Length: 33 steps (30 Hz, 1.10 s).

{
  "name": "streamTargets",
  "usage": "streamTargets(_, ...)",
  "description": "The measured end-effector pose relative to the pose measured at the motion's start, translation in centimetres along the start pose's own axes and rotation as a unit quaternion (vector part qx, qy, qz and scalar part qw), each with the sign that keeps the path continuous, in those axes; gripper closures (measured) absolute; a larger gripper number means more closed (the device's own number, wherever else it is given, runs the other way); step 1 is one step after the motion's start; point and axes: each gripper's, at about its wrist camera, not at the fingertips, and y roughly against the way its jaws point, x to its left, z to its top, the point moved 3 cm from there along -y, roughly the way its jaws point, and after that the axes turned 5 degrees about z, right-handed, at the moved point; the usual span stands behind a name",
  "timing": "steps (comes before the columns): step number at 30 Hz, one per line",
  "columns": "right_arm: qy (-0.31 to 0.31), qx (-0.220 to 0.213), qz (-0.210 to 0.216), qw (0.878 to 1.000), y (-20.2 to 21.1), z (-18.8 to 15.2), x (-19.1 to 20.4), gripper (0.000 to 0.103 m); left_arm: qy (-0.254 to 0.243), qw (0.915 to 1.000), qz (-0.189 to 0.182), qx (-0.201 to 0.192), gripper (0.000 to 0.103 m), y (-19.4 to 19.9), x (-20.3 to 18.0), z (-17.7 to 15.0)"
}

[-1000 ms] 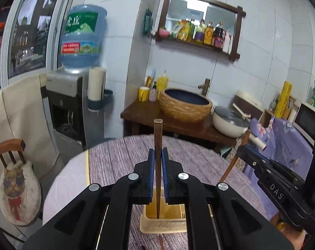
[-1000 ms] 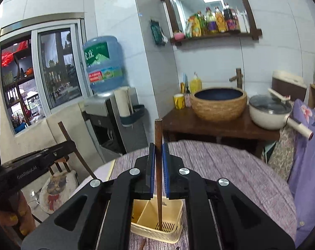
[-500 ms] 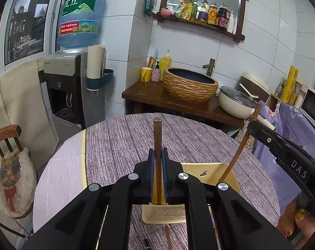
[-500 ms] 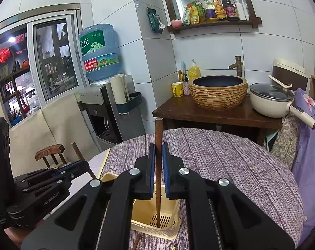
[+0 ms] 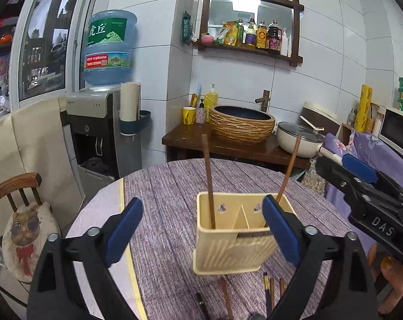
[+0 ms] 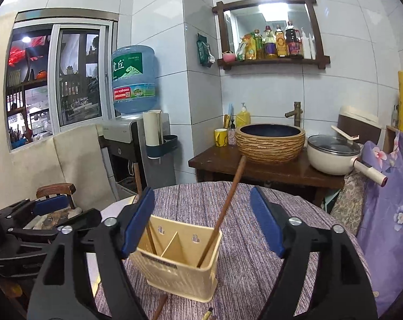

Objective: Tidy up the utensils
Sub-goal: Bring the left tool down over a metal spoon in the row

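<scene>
Both grippers hang over the near edge of the round table (image 5: 153,186), and both have just been opening their jaws. The left gripper (image 5: 201,229) is now spread wide, with nothing between its blue pads. The right gripper (image 6: 201,221) is also parted and holds nothing. Between them stands the yellow caddy (image 5: 228,250) on the purple cloth (two compartments, split by a slanted divider). One chopstick (image 5: 208,178) stands nearly upright in its left compartment. The other chopstick (image 5: 288,170) leans right in the right compartment. More loose sticks (image 5: 225,296) lie on the cloth just in front of the caddy.
</scene>
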Motion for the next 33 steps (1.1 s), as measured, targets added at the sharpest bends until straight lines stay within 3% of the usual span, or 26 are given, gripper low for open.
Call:
streamTargets(6,-0.002,0.045,-0.016,0.999,2.2,-4.0,-0.5,0.016,0.002,0.9997,0.005,0.023,0.005,1.6,1.5,-4.0)
streamTargets(12,-0.028,0.12,-0.055,0.991,2.5,-9.8,-2.1,0.016,0.009,0.9969,0.044,0.065,0.005,2.1,3.8,-9.1)
streamTargets(16,-0.048,0.169,-0.065,0.982,2.6,-13.7,-2.8,0.016,-0.014,0.9941,0.068,0.083,0.005,2.4,4.2,-11.7)
streamTargets(21,-0.062,0.205,-0.072,0.974,2.8,-17.2,-2.9,0.016,-0.029,0.9919,0.057,0.11,0.006,2.4,3.8,-14.3)
streamTargets(28,-0.066,0.223,-0.076,0.97,3.0,-19.4,-2.3,0.017,-0.055,0.9863,0.026,0.153,0.03,1.7,1.4,-17.4)
streamTargets(33,-0.07,0.221,-0.083,0.969,3.6,-19.6,-2.7,0.017,-0.07,0.984,0.015,0.163,0.036,0.8,-0.5,-17.8)
